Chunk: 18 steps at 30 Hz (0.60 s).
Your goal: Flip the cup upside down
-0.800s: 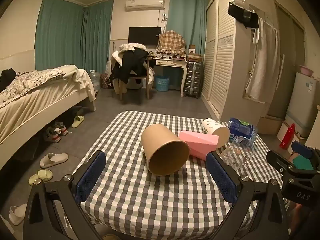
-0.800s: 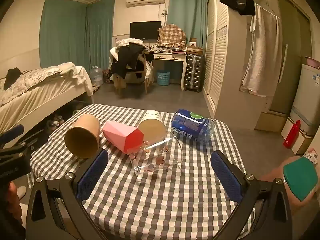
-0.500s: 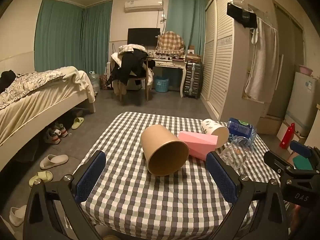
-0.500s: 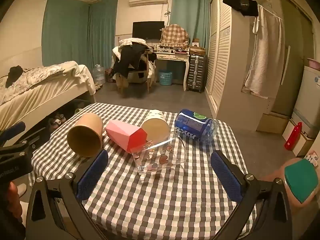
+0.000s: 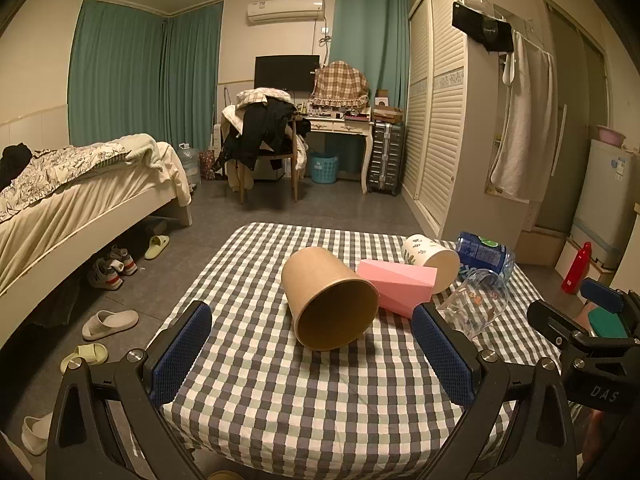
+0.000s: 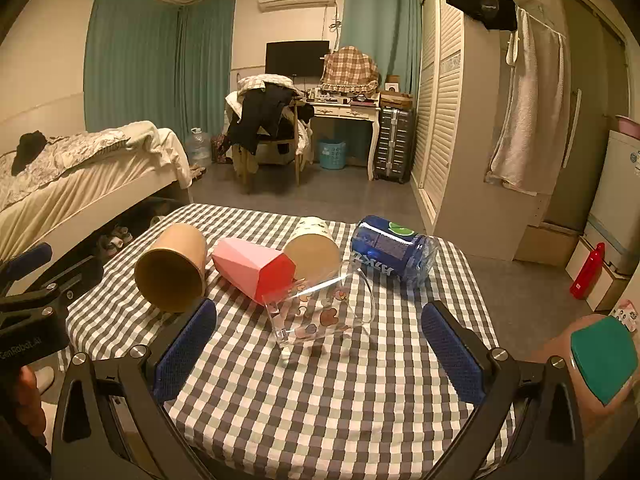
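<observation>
Several cups lie on their sides on a checkered table [image 5: 280, 392]. A brown paper cup [image 5: 328, 300] lies with its mouth toward me; it also shows in the right wrist view [image 6: 172, 266]. Beside it lie a pink faceted cup [image 5: 394, 286] [image 6: 256, 268], a white paper cup [image 5: 432, 256] [image 6: 314, 250], a clear glass mug with hearts [image 5: 476, 304] [image 6: 316, 312] and a blue plastic cup [image 5: 486, 254] [image 6: 390, 250]. My left gripper [image 5: 312, 356] is open and empty, in front of the brown cup. My right gripper [image 6: 318, 352] is open and empty, in front of the glass mug.
The table [image 6: 320, 400] stands in a bedroom. A bed [image 5: 80, 200] is at the left, with shoes and slippers [image 5: 110, 320] on the floor. A wardrobe [image 5: 440, 120] and a red bottle [image 5: 576, 268] are at the right. A chair [image 5: 264, 148] stands behind.
Both grippers have shifted slightly; the cups appear a little lower in both views. No cup has moved on the table. Both grippers stay open.
</observation>
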Each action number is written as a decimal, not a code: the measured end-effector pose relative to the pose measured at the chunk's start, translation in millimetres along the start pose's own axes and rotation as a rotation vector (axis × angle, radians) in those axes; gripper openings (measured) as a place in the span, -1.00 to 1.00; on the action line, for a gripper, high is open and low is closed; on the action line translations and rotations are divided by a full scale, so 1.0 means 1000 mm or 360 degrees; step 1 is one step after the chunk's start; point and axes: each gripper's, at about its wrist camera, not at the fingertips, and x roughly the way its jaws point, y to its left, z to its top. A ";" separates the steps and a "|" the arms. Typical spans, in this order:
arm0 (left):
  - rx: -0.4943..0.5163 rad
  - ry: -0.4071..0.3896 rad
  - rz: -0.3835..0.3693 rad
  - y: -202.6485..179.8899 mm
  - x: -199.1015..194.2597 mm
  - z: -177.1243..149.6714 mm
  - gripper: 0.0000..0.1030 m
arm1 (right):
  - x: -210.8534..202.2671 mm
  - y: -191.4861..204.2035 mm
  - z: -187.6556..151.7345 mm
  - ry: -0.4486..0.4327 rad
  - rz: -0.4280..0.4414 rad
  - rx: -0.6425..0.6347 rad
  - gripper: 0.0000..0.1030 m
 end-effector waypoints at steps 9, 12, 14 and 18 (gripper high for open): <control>0.0003 0.0002 0.0001 0.000 -0.003 0.001 1.00 | 0.001 0.002 -0.001 0.0005 -0.0003 0.0000 0.99; 0.0003 0.0002 0.0000 0.000 -0.003 0.001 1.00 | 0.003 0.004 -0.005 0.0010 0.0003 -0.0007 0.99; 0.0004 0.0002 0.0002 0.000 -0.002 0.000 1.00 | 0.003 0.004 -0.005 0.0010 0.0004 -0.0007 0.99; 0.0005 0.0003 0.0002 0.000 -0.002 0.000 1.00 | 0.003 0.004 -0.005 0.0012 0.0003 -0.0006 0.99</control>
